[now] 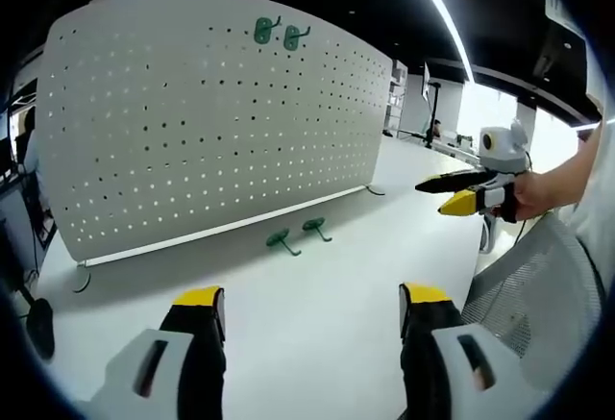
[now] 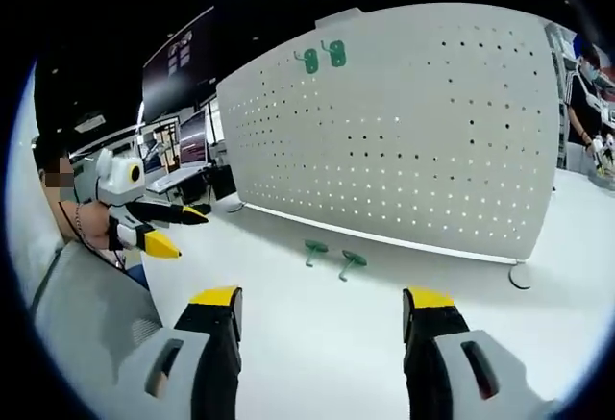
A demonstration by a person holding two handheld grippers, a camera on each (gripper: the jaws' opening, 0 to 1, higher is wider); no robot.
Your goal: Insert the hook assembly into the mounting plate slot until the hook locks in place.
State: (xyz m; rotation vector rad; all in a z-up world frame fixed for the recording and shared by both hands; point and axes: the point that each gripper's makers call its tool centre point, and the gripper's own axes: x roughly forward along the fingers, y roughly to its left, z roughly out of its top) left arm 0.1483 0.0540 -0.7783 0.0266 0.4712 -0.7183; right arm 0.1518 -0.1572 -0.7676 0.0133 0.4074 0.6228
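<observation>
Both grippers' fingers (image 1: 201,297) wide, empty. Two green hooks (image 1: 298,234) lying on white worktop (image 1: 317,314), near pegboard (image 1: 192,122) foot. Likely light, stiff plastic; best pinched at round base.

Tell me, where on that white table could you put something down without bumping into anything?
The widest bare stretch of the table lies between the two loose green hooks and the open left gripper. More free surface runs beside the hooks toward the right gripper. The strip along the foot of the pegboard is tighter, near its feet and the hooks.
</observation>
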